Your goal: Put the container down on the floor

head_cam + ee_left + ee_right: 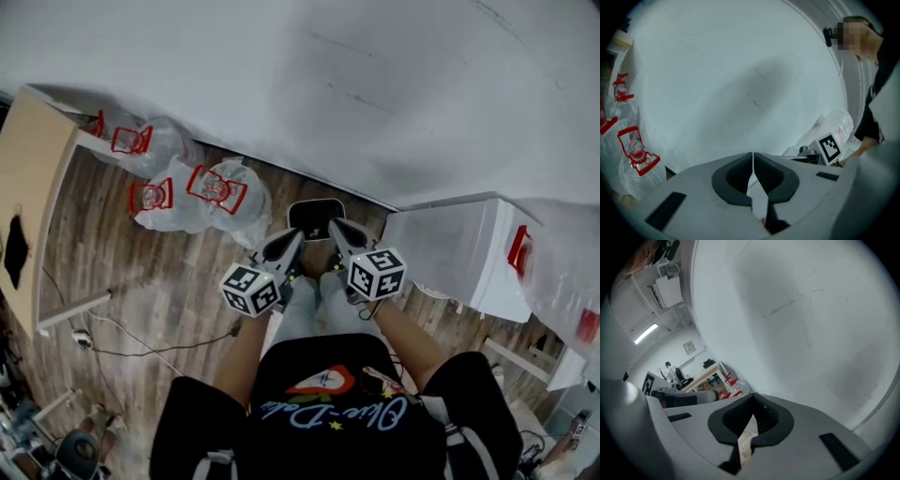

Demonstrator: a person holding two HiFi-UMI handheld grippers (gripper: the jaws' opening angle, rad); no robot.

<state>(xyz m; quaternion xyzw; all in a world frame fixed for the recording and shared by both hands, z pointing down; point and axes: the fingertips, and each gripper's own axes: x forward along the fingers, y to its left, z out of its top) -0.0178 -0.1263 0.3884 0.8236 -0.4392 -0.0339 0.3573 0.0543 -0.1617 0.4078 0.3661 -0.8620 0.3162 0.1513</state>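
Observation:
In the head view a small dark container with a pale rim sits on the wooden floor against the white wall. My left gripper and right gripper are held side by side in front of me, tips pointing at the container's near edge. Both gripper views face the bare wall and do not show the container. The left gripper has its jaws shut together with nothing between the pads. The right gripper is likewise shut and empty.
Several clear water bottles with red handles lie on the floor at the left, beside a wooden table. A large white plastic bin with a red latch stands at the right. A cable runs across the floor.

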